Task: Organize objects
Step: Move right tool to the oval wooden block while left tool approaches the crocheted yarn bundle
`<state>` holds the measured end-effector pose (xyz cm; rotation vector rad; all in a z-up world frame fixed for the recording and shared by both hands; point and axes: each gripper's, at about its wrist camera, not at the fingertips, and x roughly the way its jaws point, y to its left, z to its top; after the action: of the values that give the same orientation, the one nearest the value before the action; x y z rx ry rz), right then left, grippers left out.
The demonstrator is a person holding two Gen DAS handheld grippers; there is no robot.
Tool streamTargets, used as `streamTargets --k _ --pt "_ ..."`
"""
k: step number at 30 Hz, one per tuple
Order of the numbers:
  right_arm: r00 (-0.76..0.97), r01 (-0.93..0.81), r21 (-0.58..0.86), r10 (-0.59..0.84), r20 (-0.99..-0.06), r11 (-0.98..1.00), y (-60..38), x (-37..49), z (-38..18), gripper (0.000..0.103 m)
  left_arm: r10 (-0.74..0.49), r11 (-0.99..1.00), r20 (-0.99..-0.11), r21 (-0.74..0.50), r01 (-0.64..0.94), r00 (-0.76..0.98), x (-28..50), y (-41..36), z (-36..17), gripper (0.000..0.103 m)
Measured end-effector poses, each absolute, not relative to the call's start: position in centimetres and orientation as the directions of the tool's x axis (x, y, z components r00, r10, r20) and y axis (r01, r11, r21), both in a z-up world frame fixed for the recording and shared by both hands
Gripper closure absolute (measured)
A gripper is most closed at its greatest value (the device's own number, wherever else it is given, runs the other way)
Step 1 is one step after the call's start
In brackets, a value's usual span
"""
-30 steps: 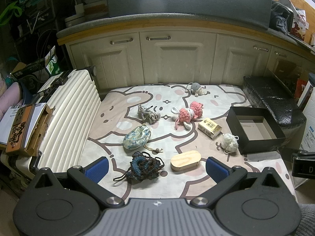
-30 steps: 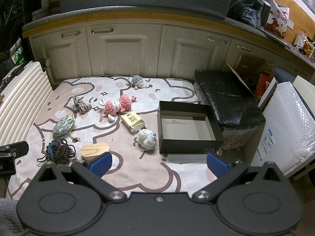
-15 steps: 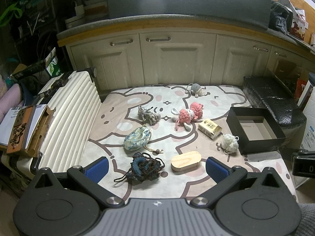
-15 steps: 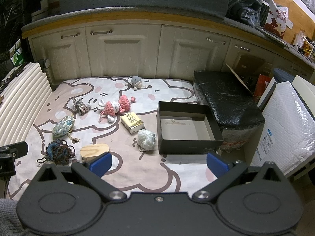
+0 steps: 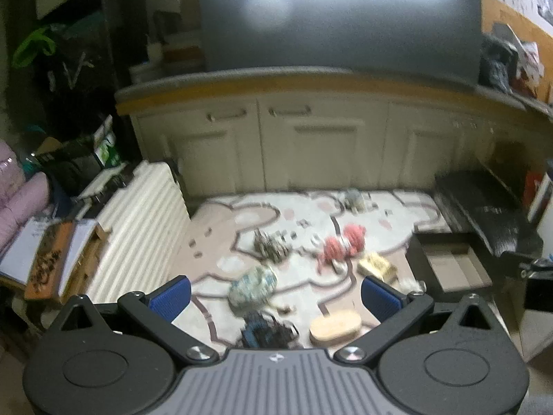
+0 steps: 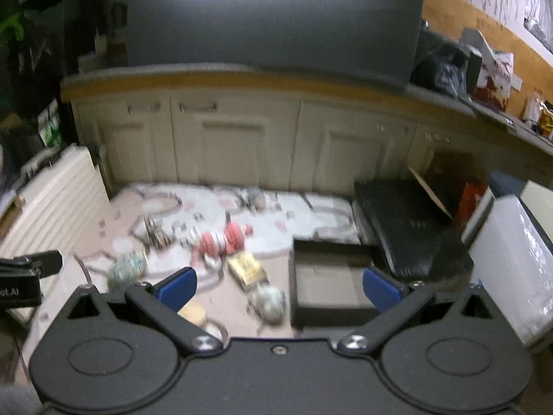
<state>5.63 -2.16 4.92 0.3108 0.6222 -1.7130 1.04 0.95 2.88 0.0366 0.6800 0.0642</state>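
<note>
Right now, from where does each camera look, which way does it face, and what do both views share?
Left wrist: sits on the left claw, facing the cabinets over the mat; its own open blue fingers show, and the other claw's tip at the right edge.
Right wrist: sits on the right claw, further right, over the black box; open blue fingers show, the left claw's tip at the left edge.
Shared: mat, pink toy, yellow carton, black box, cabinets. Both are blurred.

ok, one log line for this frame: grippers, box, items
left gripper: open, empty | right gripper: open, empty | black box: empty | items: loose on mat | frames: motion-blurred
</note>
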Motion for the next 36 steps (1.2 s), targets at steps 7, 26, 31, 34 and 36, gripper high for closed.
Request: streamTargets --k 7,26,31,34,36 --pt "-0.162 0.975 -0.211 -0.885 -0.436 -0.074 -5.5 6.6 7.3 0.000 0.129 0.992 -0.550 0.064 -0.113 0.825 3.3 2.9 4.9 0.000" --pt "-0.033 0.995 -0.095 -0.753 -0.657 0.040 -19.0 9.0 -3.2 0.000 0.203 0.976 -0.626 0.069 -0.206 0.753 10.5 7.9 -3.8 0.000" --pt "-0.056 0.997 -0.079 -0.667 -0.743 0.004 -20.8 8.2 -7.7 0.000 0.176 0.978 -0.689 0.042 -0.204 0.703 11.6 8.5 -8.2 0.000" --pt "-0.067 0.997 -0.079 -0.634 -0.771 -0.009 -21.3 7.9 -10.4 0.000 0.157 0.978 -0.721 0.018 -0.208 0.675 12.0 8.7 -10.6 0.000" --pt "-0.069 0.996 -0.086 -0.617 -0.784 -0.002 -21.4 8.0 -12.1 0.000 0.144 0.977 -0.738 0.000 -0.214 0.659 12.2 8.9 -11.9 0.000"
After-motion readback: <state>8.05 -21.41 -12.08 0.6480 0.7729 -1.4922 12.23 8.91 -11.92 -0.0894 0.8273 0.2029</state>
